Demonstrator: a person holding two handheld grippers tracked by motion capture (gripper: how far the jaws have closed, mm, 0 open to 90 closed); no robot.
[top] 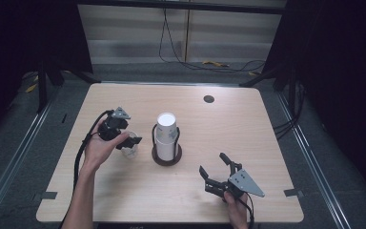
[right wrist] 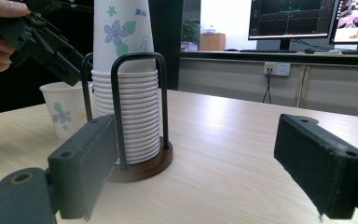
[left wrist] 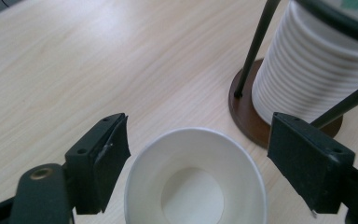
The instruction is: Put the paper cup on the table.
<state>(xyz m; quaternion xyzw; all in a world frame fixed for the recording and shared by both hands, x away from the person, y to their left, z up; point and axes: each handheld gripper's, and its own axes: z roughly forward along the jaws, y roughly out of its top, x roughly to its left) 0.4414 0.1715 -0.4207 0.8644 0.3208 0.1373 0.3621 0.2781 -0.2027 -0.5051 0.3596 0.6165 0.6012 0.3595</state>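
Observation:
A single white paper cup with a flower print stands upright on the table, mouth up. My left gripper is open and straddles it from above, with a gap between each jaw and the rim. From above, the same cup sits just under the left gripper. A tall stack of flowered paper cups stands in a black wire holder with a round brown base at the table's middle. My right gripper rests open near the front edge, pointing at the stack, with nothing between its jaws.
The light wooden table has a small dark round hole near its far edge. Cables lie on the floor beyond the table. The right gripper view shows monitors on a desk in the background.

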